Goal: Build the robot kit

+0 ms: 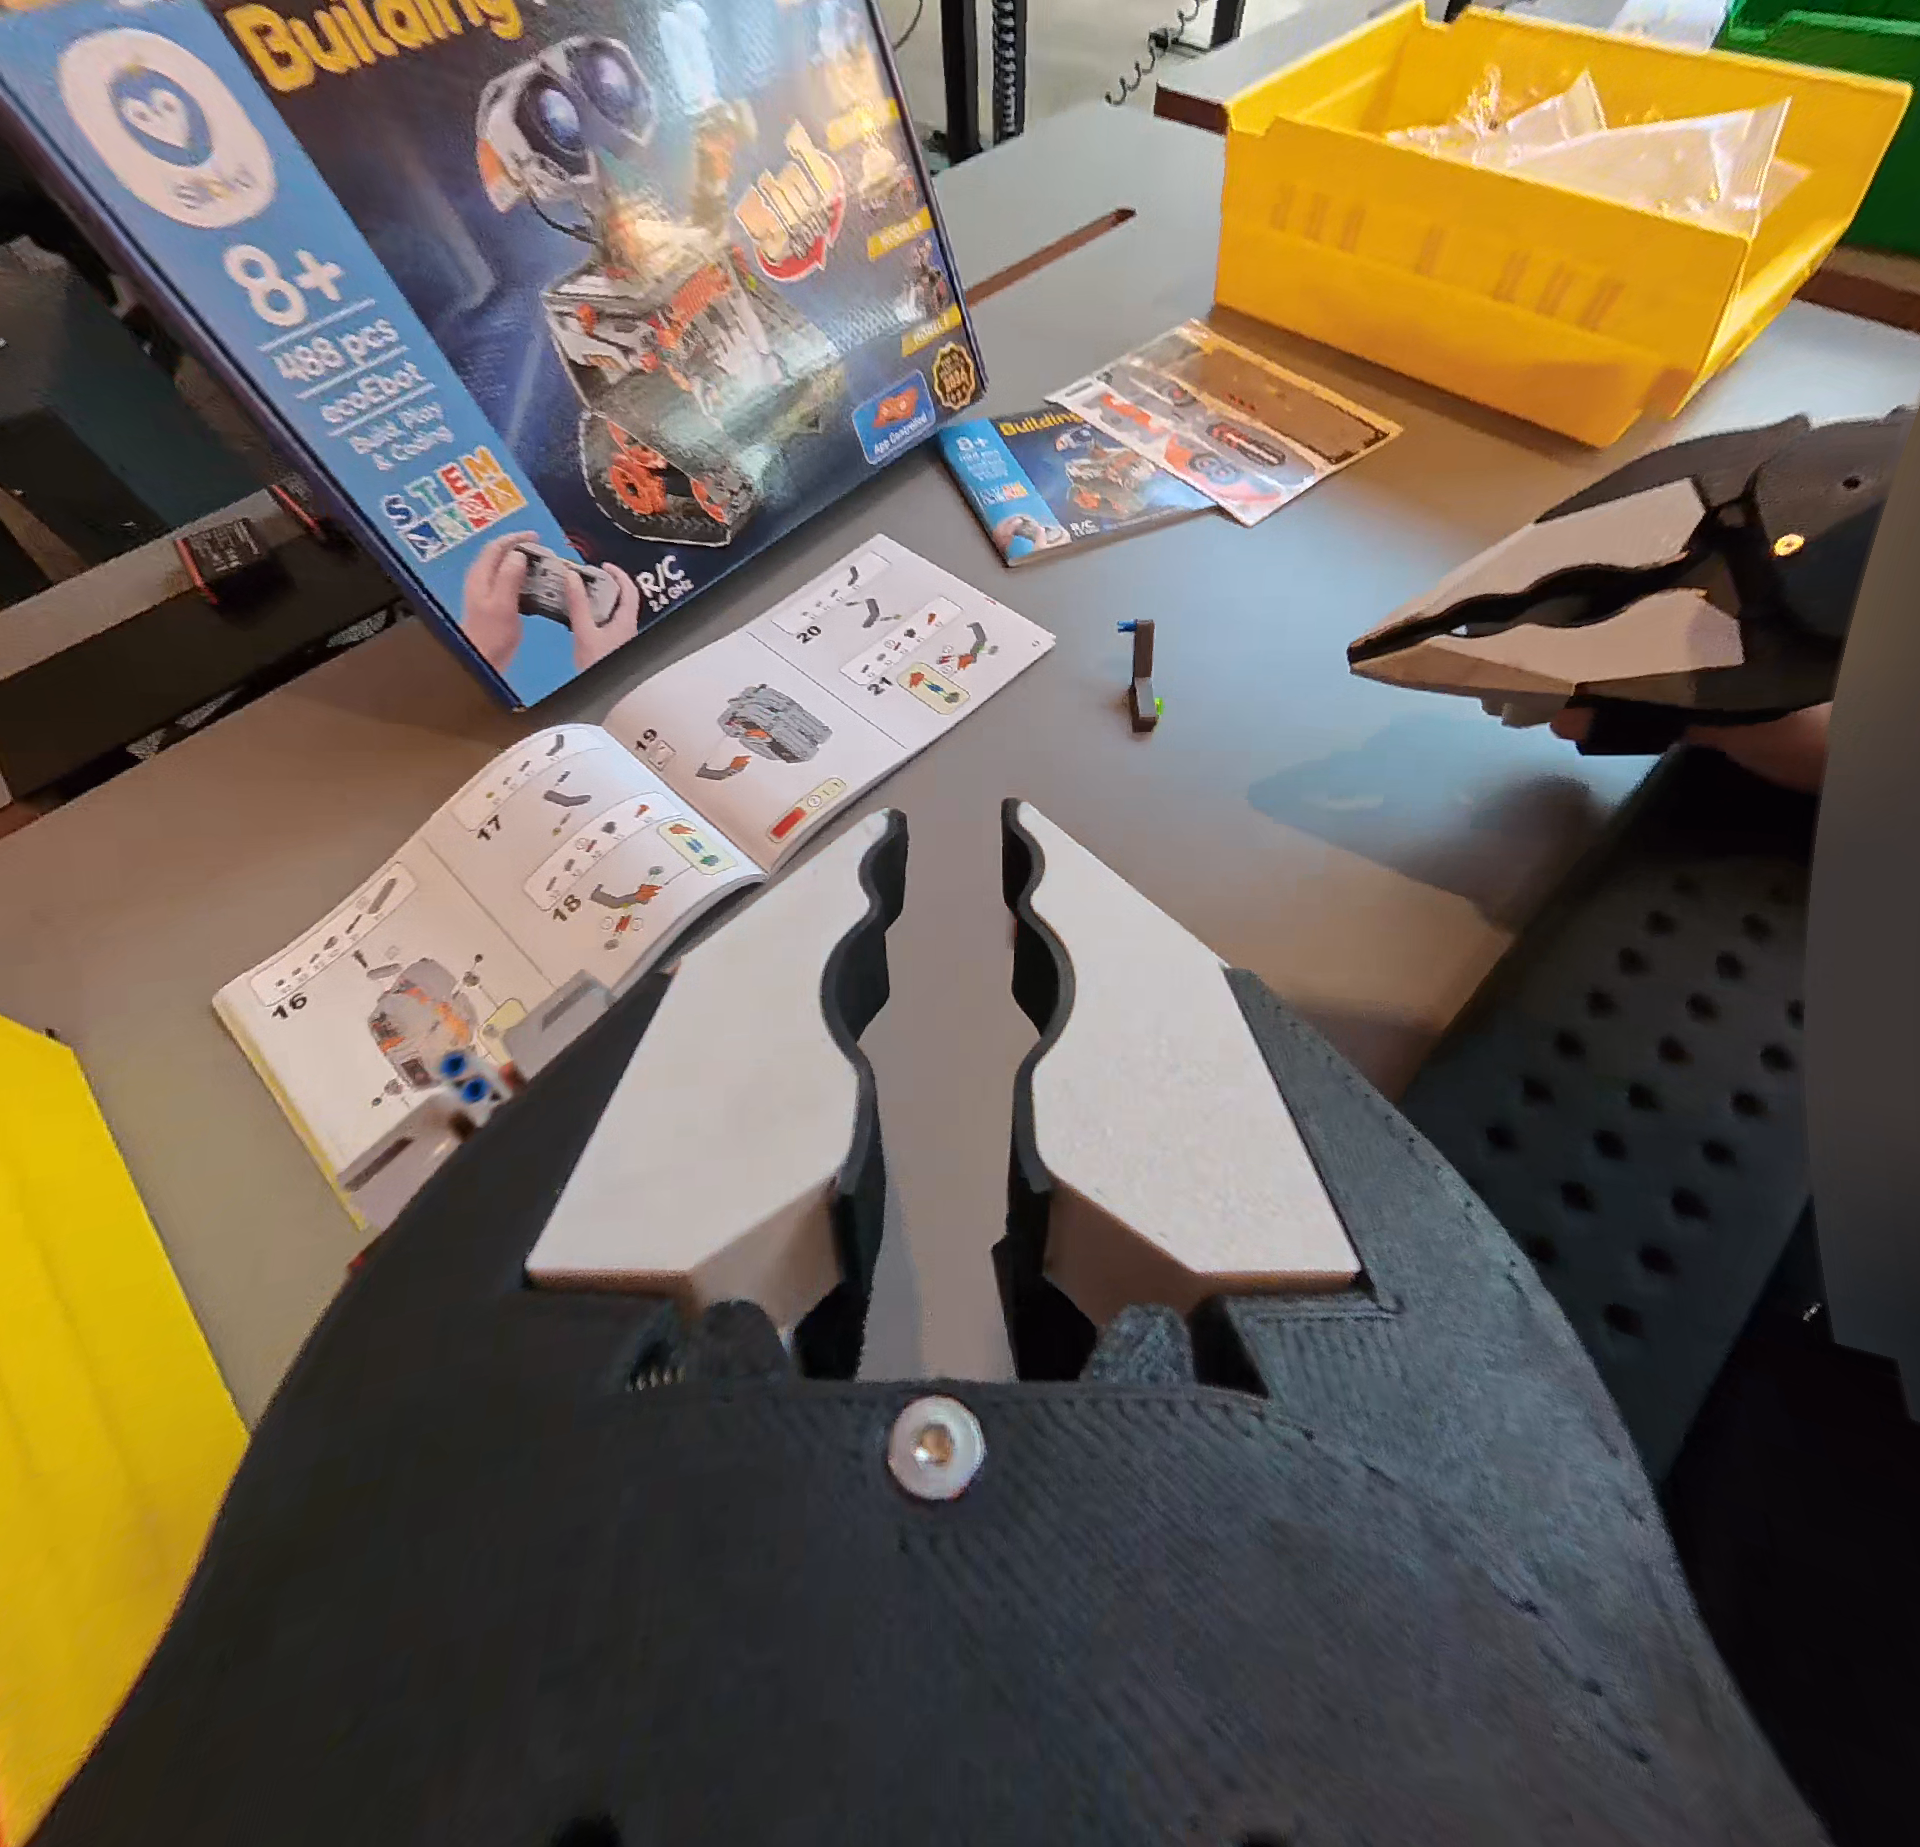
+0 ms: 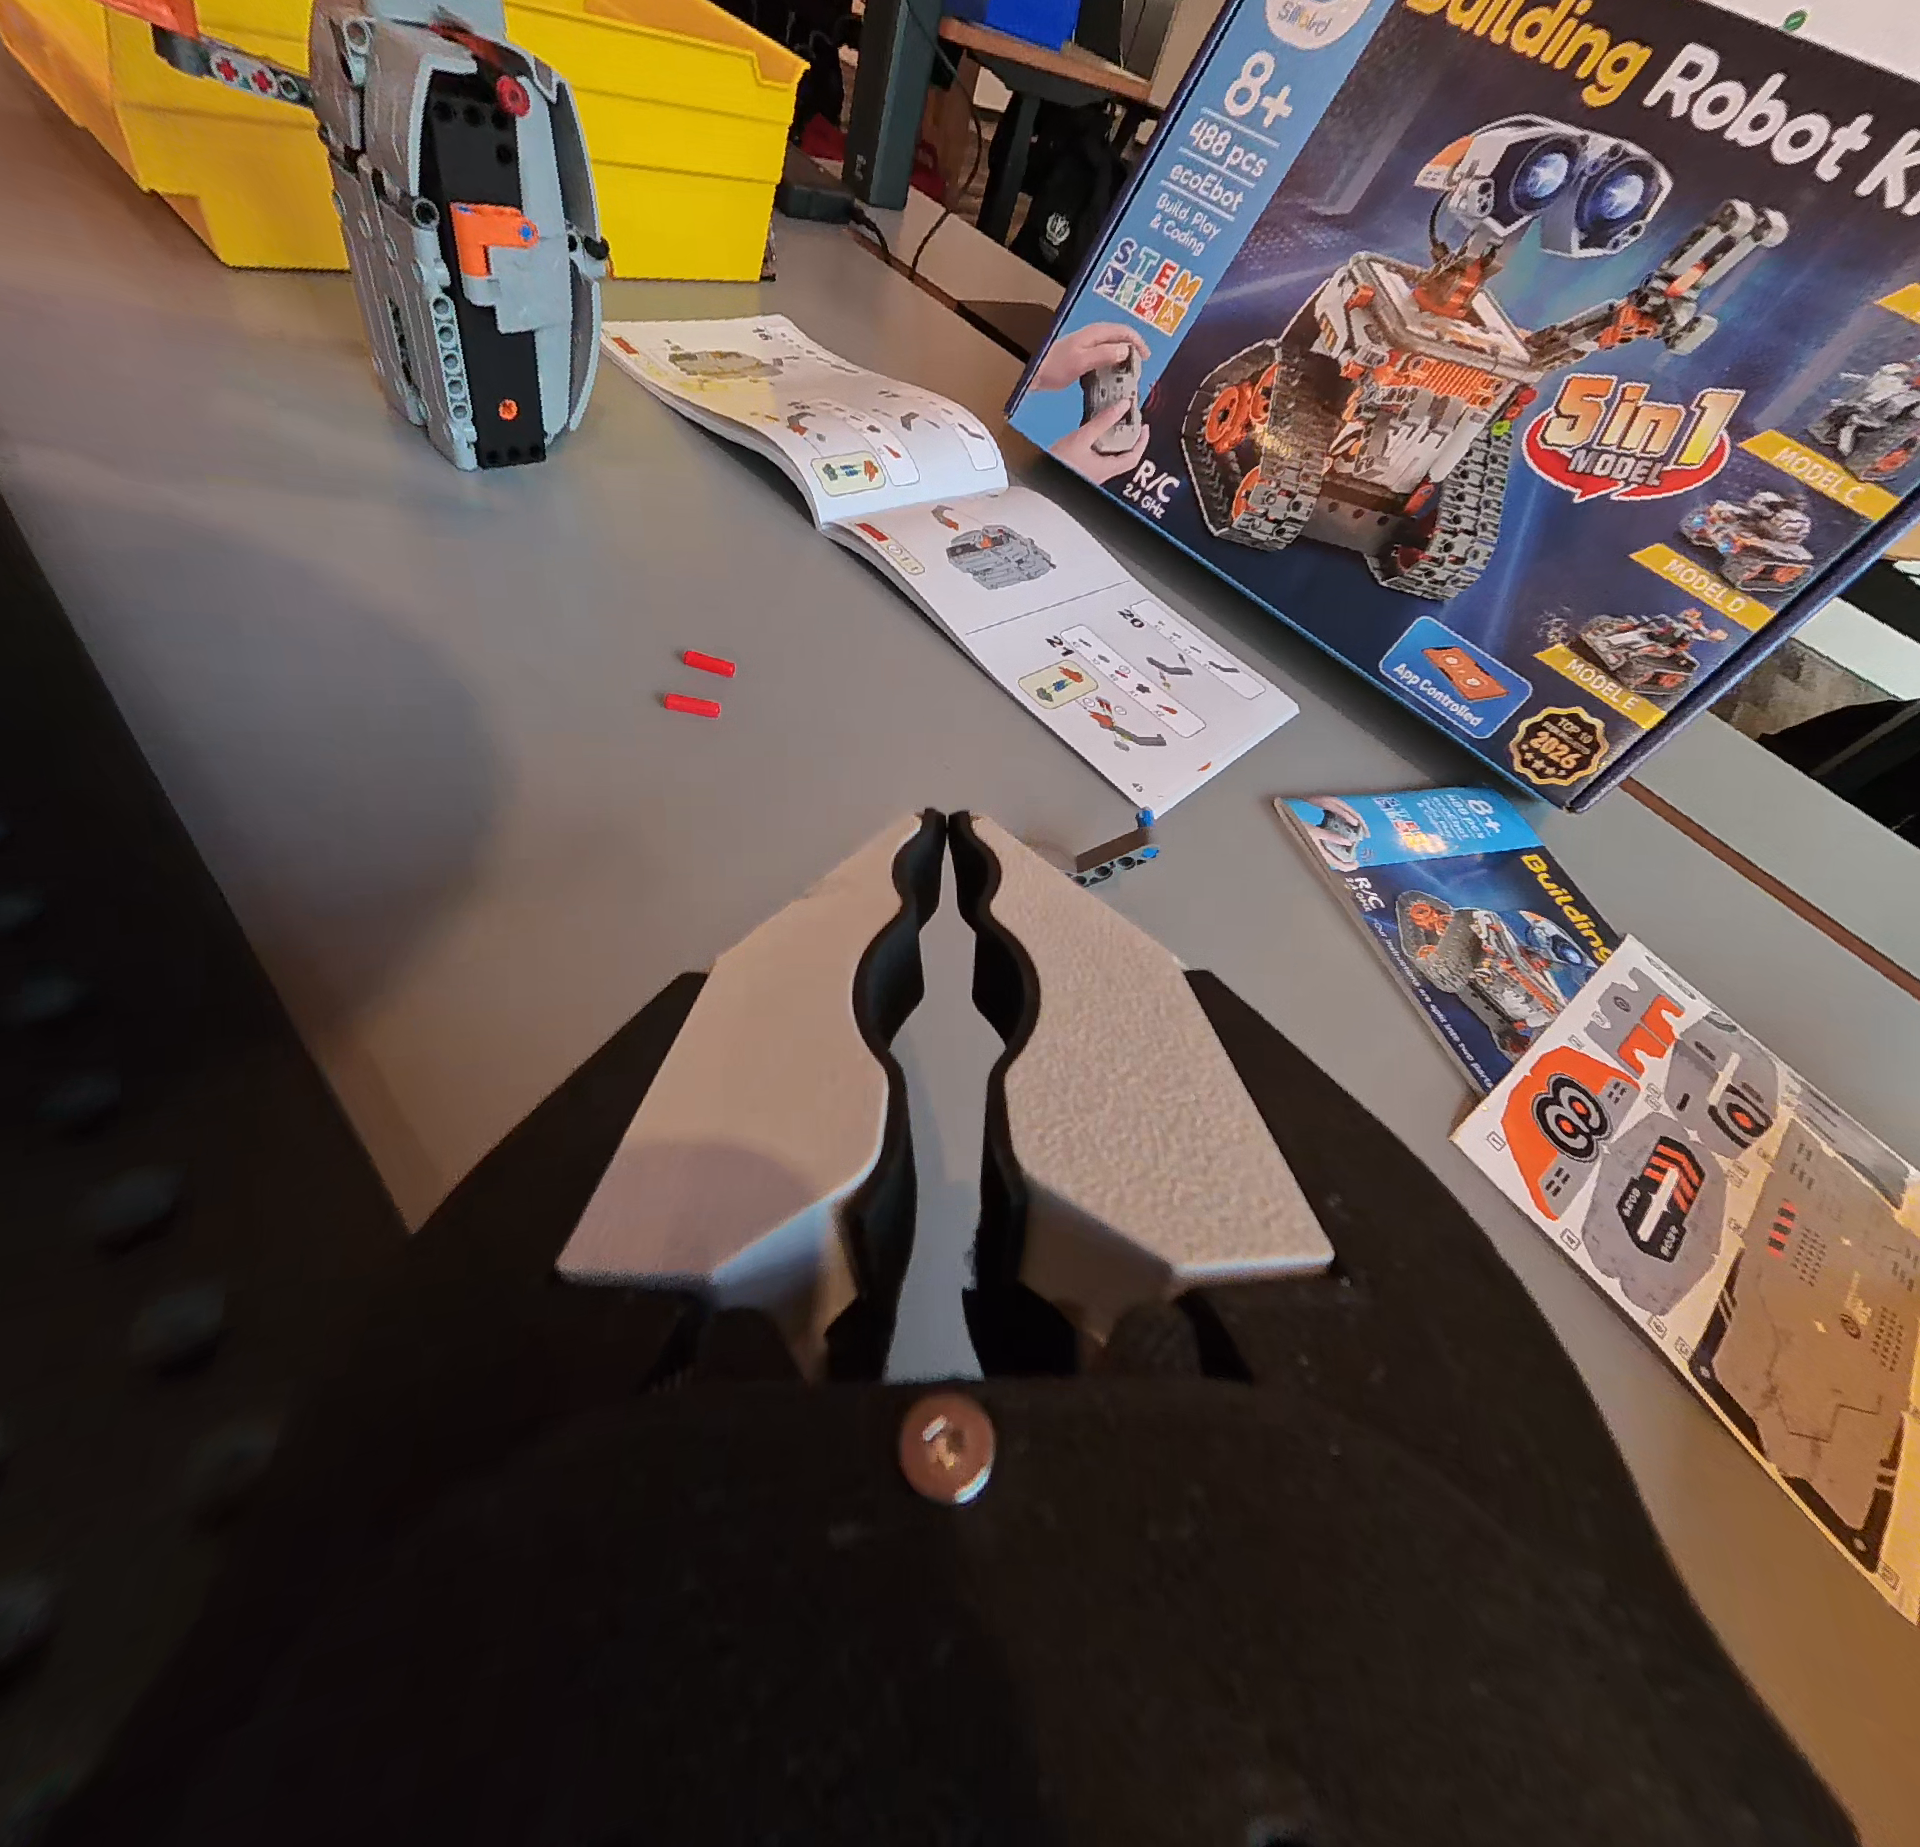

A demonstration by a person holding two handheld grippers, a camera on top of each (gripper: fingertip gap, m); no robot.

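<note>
Just right of the right gripper (image 2: 948,829)'s closed, empty jaws, a dark beam piece (image 2: 1112,855); left gripper (image 1: 951,826) parted, empty.

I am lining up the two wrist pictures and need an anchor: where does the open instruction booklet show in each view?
Left wrist view: the open instruction booklet lies left of centre on the grey table, just beyond the left gripper.
Right wrist view: the booklet lies above centre, beyond the right gripper.
Shared landmark: the upright kit box stands right behind the booklet.

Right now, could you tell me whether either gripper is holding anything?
No: the left gripper is open and empty, the right gripper shut on nothing.
</note>
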